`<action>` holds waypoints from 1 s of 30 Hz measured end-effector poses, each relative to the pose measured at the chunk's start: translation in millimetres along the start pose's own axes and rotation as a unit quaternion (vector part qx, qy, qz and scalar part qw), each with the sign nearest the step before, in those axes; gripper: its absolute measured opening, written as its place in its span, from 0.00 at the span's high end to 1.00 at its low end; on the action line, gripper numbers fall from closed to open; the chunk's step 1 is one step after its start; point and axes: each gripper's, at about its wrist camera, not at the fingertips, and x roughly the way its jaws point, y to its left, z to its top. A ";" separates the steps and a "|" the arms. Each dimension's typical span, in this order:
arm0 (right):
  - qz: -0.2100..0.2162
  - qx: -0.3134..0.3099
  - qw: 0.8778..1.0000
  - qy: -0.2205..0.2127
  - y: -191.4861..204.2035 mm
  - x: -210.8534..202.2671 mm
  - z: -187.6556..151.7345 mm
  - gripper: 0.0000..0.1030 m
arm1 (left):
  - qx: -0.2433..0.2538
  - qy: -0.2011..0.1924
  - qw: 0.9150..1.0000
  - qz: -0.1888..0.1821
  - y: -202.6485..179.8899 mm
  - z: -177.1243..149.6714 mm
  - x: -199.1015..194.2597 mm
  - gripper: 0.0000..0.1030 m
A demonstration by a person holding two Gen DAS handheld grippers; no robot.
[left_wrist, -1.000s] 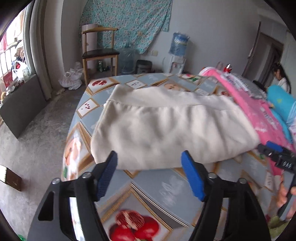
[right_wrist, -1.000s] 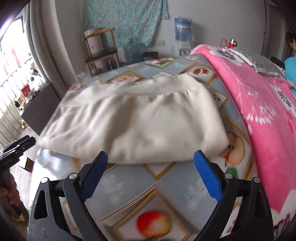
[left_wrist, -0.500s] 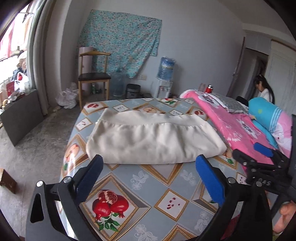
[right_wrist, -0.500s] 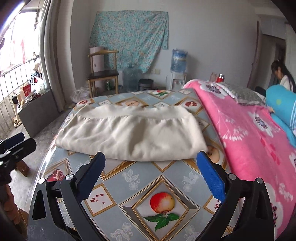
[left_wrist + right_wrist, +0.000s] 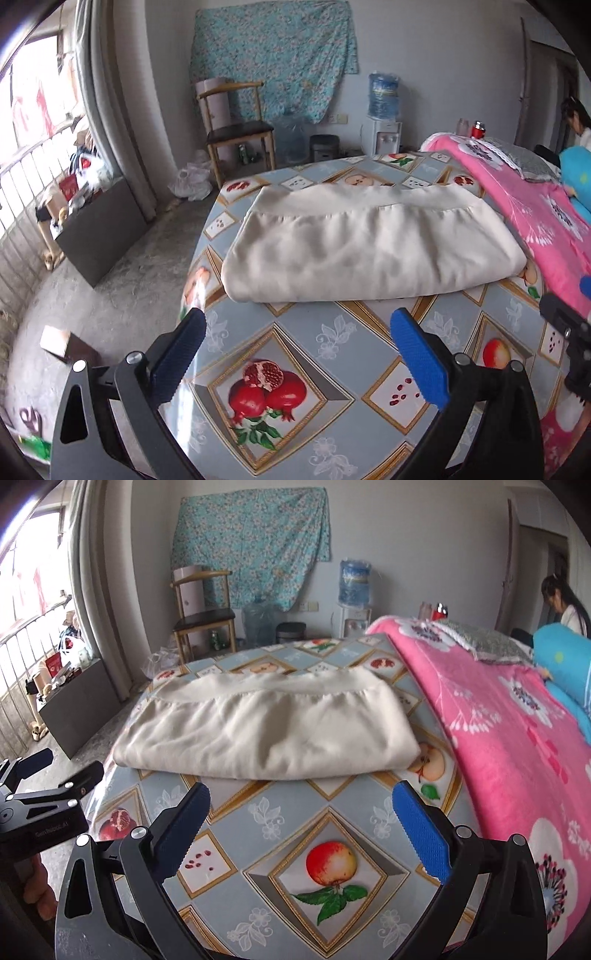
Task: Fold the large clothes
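On the table point(image 5: 332, 343), which has a plastic cover printed with fruit tiles, the cream garment point(image 5: 365, 251) lies folded into a wide flat bundle, its banded edge on the far side. It sits toward the far half of the table, with its right end just beside the pink blanket point(image 5: 509, 738) that drapes over the table's right side.

Both grippers hang over the near part of the table, well short of the garment. Left gripper point(image 5: 299, 332) has its blue pads spread wide apart, nothing between them but the cover, with a pomegranate tile point(image 5: 267, 387) below. Right gripper point(image 5: 301, 801) is the same deal: jaws gaping, nothing pinched, an apple tile point(image 5: 332, 862) under it. Neither one touches the cloth.

From the right wrist view you can see the left gripper off at the left edge, past the table's corner, with a bit of hand point(image 5: 37, 886) under it. From the left wrist view a black piece of the right gripper pokes in at the right edge.

Background stuff: wooden chair point(image 5: 236, 129) against the back wall, floral sheet point(image 5: 273, 62) hung up behind it, water dispenser point(image 5: 352, 602) with a blue bottle on top, and a small dark bin point(image 5: 290, 632) next to it. Blue pillow point(image 5: 565, 657) at the far right on top of the blanket, and a person with dark hair point(image 5: 563, 602) behind it. Window with railings and a grey curtain point(image 5: 110, 110) on the left.
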 end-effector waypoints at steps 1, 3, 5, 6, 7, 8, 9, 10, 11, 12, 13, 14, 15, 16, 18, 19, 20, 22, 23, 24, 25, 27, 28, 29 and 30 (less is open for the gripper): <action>0.000 0.001 1.000 0.008 -0.8 3.6 -1.2 0.07 | -0.010 0.010 1.000 -0.006 0.1 -0.5 3.0 0.05; -0.003 -0.001 1.000 0.026 -1.1 12.1 -3.8 0.07 | -0.024 0.031 0.999 -0.009 -1.2 -1.3 8.9 0.05; -0.001 -0.002 0.999 0.041 -0.9 20.5 -5.7 0.07 | -0.032 0.048 0.998 0.001 -2.1 -1.4 14.4 0.05; 0.000 0.000 0.999 0.049 -0.6 24.5 -6.4 0.07 | -0.035 0.051 0.998 0.002 -2.2 -1.4 15.7 0.05; 0.000 0.002 0.998 0.055 -0.5 28.4 -7.2 0.07 | -0.039 0.057 0.998 0.005 -1.8 -1.5 17.7 0.05; -0.001 0.004 0.998 0.061 -0.6 31.8 -7.4 0.07 | -0.042 0.062 0.997 0.007 -1.9 -1.2 19.5 0.05; -0.002 0.007 0.998 0.068 -0.4 35.9 -7.3 0.07 | -0.046 0.066 0.997 0.006 -1.3 -1.2 21.3 0.05; -0.003 0.008 0.997 0.074 0.2 38.8 -7.3 0.07 | -0.047 0.069 0.996 0.005 -1.2 -0.9 22.6 0.05; -0.001 0.007 0.997 0.079 1.0 41.1 -7.6 0.07 | -0.044 0.072 0.996 0.003 -1.7 -0.6 23.6 0.05; 0.000 0.005 0.997 0.082 2.5 42.9 -7.8 0.07 | -0.039 0.073 0.997 0.004 -3.3 0.3 24.5 0.05; -0.001 0.003 0.997 0.083 4.4 44.1 -8.2 0.07 | -0.034 0.073 0.997 0.006 -5.0 0.5 25.3 0.05; -0.003 0.001 0.997 0.083 6.0 45.4 -8.5 0.07 | -0.030 0.073 0.997 0.006 -6.0 0.6 25.6 0.05; -0.004 -0.004 0.996 0.084 8.2 46.2 -9.0 0.07 | -0.027 0.073 0.997 0.005 -6.6 0.9 25.8 0.05; -0.005 -0.007 0.996 0.086 9.7 47.0 -9.4 0.07 | -0.024 0.073 0.997 0.002 -7.2 1.4 26.0 0.05; -0.007 -0.011 0.996 0.088 11.4 48.6 -9.8 0.07 | -0.018 0.073 0.997 -0.001 -8.6 2.5 26.3 0.05; -0.009 -0.012 0.996 0.089 11.6 49.5 -9.9 0.07 | -0.016 0.072 0.997 -0.001 -9.4 3.2 26.3 0.05; -0.009 -0.012 0.996 0.091 11.4 50.5 -9.6 0.07 | -0.013 0.070 0.997 -0.002 -10.3 3.6 26.1 0.05; -0.009 -0.010 0.996 0.093 10.2 51.9 -8.5 0.07 | -0.011 0.068 0.998 -0.002 -11.6 5.4 26.5 0.05; -0.010 -0.009 0.996 0.094 9.5 52.6 -8.2 0.07 | -0.010 0.067 0.998 -0.003 -12.1 6.2 26.5 0.05; -0.011 -0.009 0.995 0.094 9.2 52.9 -7.8 0.07 | -0.009 0.067 0.998 -0.004 -12.5 7.0 27.1 0.05; -0.011 -0.008 0.995 0.094 9.1 53.1 -7.2 0.07 | -0.008 0.067 0.998 -0.005 -13.3 7.2 27.6 0.05; -0.011 -0.009 0.995 0.095 8.9 53.2 -7.1 0.07 | -0.005 0.068 0.998 -0.008 -14.9 7.2 29.2 0.05; -0.012 -0.010 0.995 0.095 8.9 53.0 -7.1 0.07 | -0.005 0.069 0.998 -0.011 -15.8 6.9 30.0 0.05; -0.012 -0.010 0.995 0.095 8.8 53.1 -6.8 0.07 | -0.004 0.071 0.997 -0.012 -16.3 6.4 30.9 0.05; -0.012 -0.010 0.995 0.094 9.1 52.9 -7.0 0.07 | -0.003 0.072 0.997 -0.012 -17.1 5.8 31.9 0.05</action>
